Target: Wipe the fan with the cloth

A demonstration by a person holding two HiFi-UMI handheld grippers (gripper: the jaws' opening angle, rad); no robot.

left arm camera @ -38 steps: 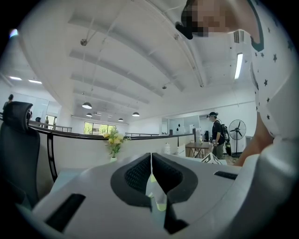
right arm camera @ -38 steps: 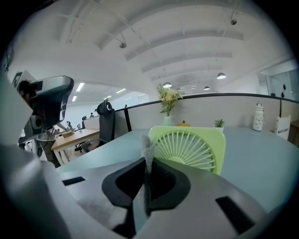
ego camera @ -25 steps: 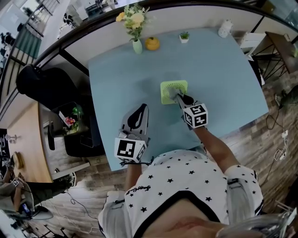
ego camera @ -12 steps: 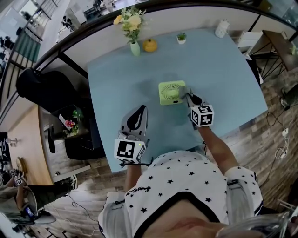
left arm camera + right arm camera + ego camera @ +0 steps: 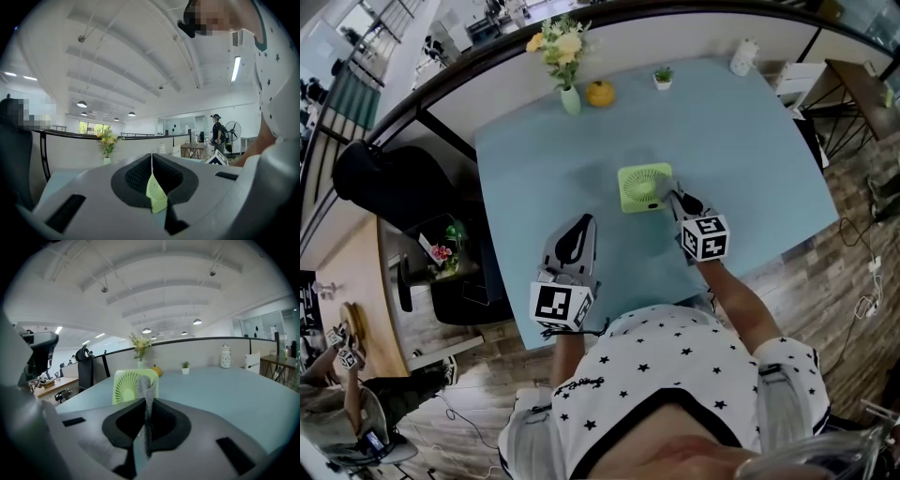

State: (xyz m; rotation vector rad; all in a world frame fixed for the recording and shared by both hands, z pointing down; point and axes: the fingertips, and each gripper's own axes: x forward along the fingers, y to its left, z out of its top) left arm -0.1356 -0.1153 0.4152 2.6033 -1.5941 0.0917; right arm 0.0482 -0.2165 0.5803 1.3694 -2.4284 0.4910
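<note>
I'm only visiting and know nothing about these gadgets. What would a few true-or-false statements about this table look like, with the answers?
1. The right gripper is shut on a grey cloth. True.
2. The fan is blue. False: the fan is light green; it is the table that is blue.
3. The left gripper is gripping the fan. False: its jaws are together on nothing, and it sits apart from the fan, nearer the person.
4. A vase of flowers stands near the table's far edge. True.
</note>
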